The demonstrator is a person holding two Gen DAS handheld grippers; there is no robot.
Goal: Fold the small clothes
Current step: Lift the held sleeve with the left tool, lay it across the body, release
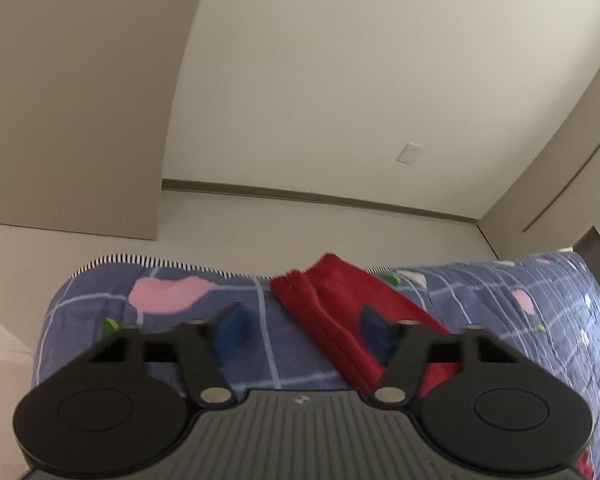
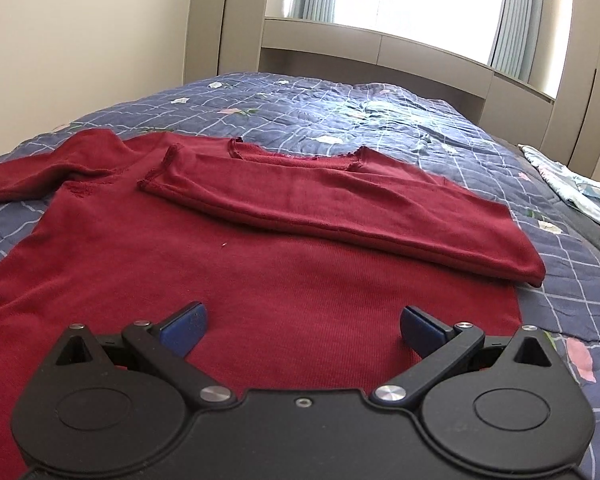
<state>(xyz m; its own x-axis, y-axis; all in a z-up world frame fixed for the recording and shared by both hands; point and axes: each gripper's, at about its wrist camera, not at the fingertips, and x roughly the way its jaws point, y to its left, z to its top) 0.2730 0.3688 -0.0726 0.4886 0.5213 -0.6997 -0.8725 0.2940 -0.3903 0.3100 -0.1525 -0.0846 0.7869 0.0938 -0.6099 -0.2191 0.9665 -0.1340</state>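
Note:
A dark red long-sleeved top (image 2: 236, 272) lies flat on the bed. Its right sleeve (image 2: 340, 204) is folded across the chest. Its left sleeve (image 2: 40, 172) stretches out to the left. My right gripper (image 2: 302, 326) is open and empty, low over the top's lower part. In the left wrist view, the left sleeve (image 1: 340, 308) runs toward the bed's edge, cuff far. My left gripper (image 1: 306, 330) is open and empty above it, the right finger (image 1: 376, 330) over the sleeve and the left finger (image 1: 232, 330) over the quilt.
A blue checked quilt (image 2: 400, 120) with pink and green flowers covers the bed. A light patterned cloth (image 2: 572, 188) lies at the right edge. A headboard and window stand beyond. In the left wrist view the bed's corner (image 1: 100, 268) drops off to floor and wall.

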